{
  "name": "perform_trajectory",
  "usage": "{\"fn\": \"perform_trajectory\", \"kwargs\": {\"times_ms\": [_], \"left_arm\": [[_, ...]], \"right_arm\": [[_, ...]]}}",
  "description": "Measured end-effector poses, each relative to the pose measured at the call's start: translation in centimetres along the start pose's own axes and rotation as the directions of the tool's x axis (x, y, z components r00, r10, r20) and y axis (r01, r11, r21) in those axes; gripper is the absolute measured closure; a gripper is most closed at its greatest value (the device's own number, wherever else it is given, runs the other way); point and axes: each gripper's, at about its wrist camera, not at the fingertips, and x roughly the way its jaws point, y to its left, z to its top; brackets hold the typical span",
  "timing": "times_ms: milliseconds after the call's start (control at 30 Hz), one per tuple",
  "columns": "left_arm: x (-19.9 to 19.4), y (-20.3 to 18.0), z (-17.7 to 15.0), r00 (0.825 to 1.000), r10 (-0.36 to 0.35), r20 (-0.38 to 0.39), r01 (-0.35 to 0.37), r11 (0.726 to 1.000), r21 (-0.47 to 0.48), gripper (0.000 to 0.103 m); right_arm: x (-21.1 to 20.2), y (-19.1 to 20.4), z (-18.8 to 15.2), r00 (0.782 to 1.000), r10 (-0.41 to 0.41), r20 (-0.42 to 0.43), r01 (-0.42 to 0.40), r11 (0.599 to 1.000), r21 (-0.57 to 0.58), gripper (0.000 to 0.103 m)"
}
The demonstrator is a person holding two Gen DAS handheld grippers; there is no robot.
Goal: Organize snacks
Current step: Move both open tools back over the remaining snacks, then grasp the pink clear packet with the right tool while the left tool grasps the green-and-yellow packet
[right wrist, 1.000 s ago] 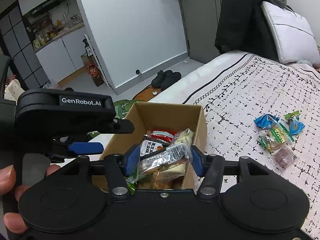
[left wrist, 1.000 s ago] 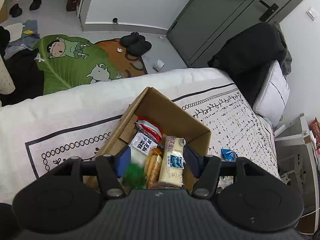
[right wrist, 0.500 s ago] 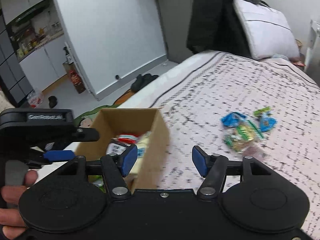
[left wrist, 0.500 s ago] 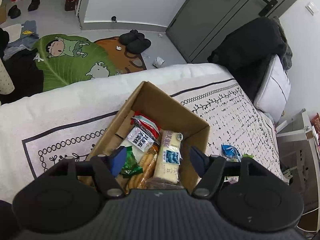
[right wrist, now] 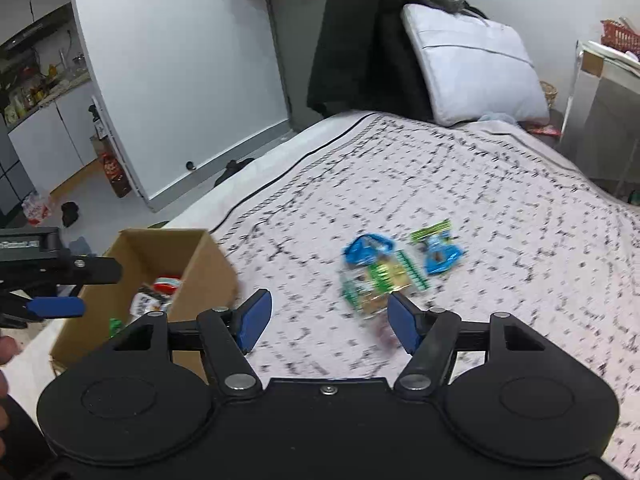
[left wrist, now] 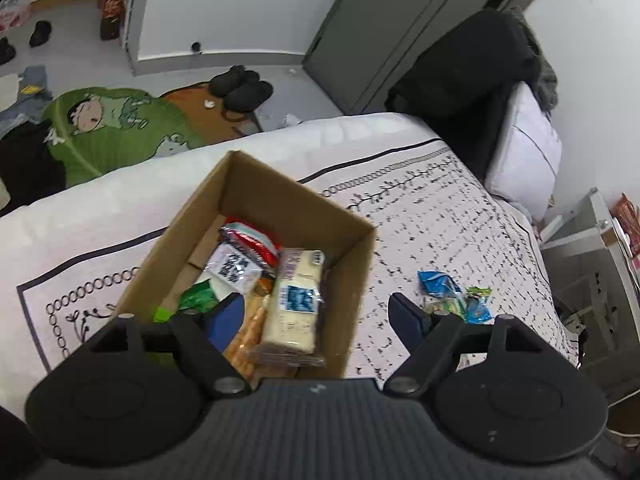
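A brown cardboard box point(left wrist: 352, 264) sits on the bed and holds several snack packs, among them a pale cracker pack point(left wrist: 298, 306) and a red pack point(left wrist: 252, 240). My left gripper point(left wrist: 316, 316) is open and empty above the box's near right side. Loose snacks lie on the bedspread to the right: a blue pack point(right wrist: 366, 250), a green-striped pack point(right wrist: 384, 280) and a small blue pack point(right wrist: 440, 254). My right gripper point(right wrist: 328, 320) is open and empty, just short of them. The box also shows at the left of the right wrist view point(right wrist: 208, 276).
The patterned bedspread point(right wrist: 500, 208) stretches right. A white pillow point(right wrist: 472, 68) and a dark coat point(right wrist: 360, 48) lie at the bed's head. A white side table point(left wrist: 592, 248) stands past the bed. The left gripper's body point(right wrist: 40, 272) is beside the box.
My right gripper let go of the silver snack pack into the box, opened and swung right towards the loose snacks. My left gripper opened wider and shifted right over the box's edge.
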Motion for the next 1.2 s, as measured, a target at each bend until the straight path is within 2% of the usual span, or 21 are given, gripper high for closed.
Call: {"fn": "perform_trajectory", "kwargs": {"times_ms": [267, 600, 733, 1000, 1200], "left_arm": [[0.1, -2.3, -1.0, 0.999, -0.036, 0.035, 0.033, 0.997, 0.074, 0.025], [2.1, -5.8, -1.4, 0.998, -0.055, 0.03, 0.05, 0.987, 0.152, 0.025], [3.3, -7.3, -1.4, 0.998, -0.063, 0.006, 0.061, 0.985, 0.164, 0.025], [6.4, -10.0, -1.5, 0.997, -0.027, -0.069, 0.039, 0.981, 0.19, 0.025], [8.6, -12.4, -1.8, 0.996, -0.01, -0.084, 0.032, 0.964, 0.265, 0.025]], "right_arm": [[1.7, -3.8, -0.5, 1.0, -0.002, 0.0, 0.002, 0.998, 0.063, 0.038], [3.7, -6.1, -2.1, 0.998, 0.053, -0.031, -0.049, 0.992, 0.114, 0.037], [4.6, -6.5, -2.3, 0.997, 0.068, -0.039, -0.063, 0.991, 0.115, 0.035], [7.1, -7.8, -2.3, 0.995, 0.07, -0.075, -0.06, 0.991, 0.122, 0.033], [9.2, -8.1, -2.6, 0.992, 0.056, -0.116, -0.043, 0.993, 0.114, 0.033]]}}
